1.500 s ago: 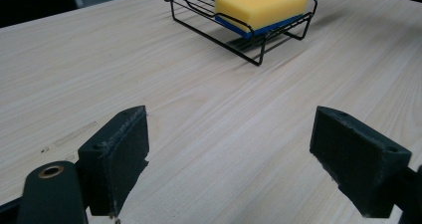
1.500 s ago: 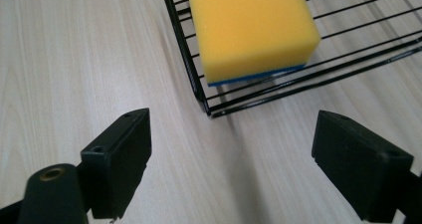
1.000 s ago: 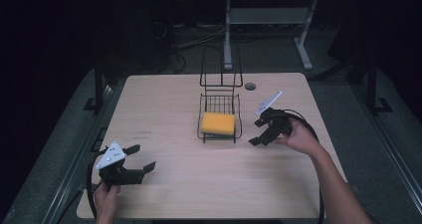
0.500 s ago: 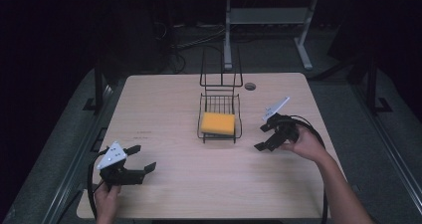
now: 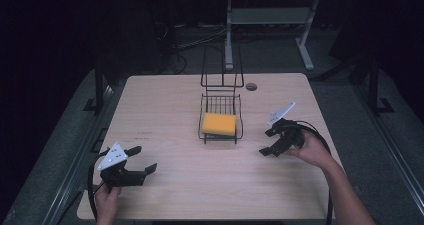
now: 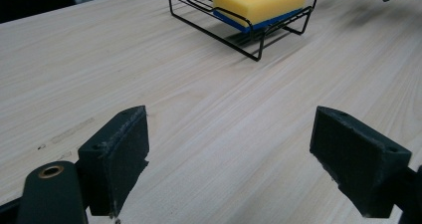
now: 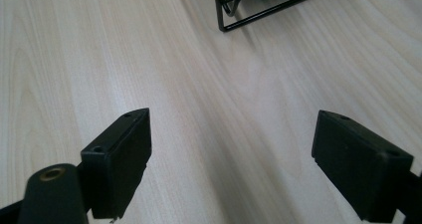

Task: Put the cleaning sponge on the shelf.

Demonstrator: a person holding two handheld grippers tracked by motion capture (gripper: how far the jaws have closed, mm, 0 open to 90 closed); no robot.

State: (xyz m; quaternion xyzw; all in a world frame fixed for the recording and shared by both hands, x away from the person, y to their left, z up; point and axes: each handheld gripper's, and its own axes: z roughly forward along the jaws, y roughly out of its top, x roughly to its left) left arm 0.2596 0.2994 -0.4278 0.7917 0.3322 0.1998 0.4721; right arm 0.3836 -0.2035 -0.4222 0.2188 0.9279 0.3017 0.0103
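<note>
Sponge [image 5: 218,123], yellow over a blue underside, flat in the lower tray of a black wire caddy [image 5: 221,105] at mid-table, seated inside the rim, apparently placed. Right gripper [image 5: 270,142] low over the wooden table [image 5: 165,100] just right of the caddy, jaws spread wide, nothing between them; in the right gripper view bare wood between the pads [image 7: 119,159], caddy corner [image 7: 249,12] up ahead. Left gripper [image 5: 140,161] near the front-left table edge, well apart from the caddy, also wide open and empty; in the left gripper view sponge [image 6: 259,0] and caddy [image 6: 239,32] far ahead across bare table. Judged: sponge in the caddy, hands clear. Risks from here: right jaw or trailing cable [image 5: 320,135] catching the caddy's wire side on a careless sweep, dragging or tipping the light frame and spilling the sponge; tall back loop of the caddy easy to hook from above. If a re-grasp is meant: soft sponge squashing and springing out under too hard a squeeze, or a jaw snagging under the rim wire. Left gripper close to the table edge, slip off the edge possible.
</note>
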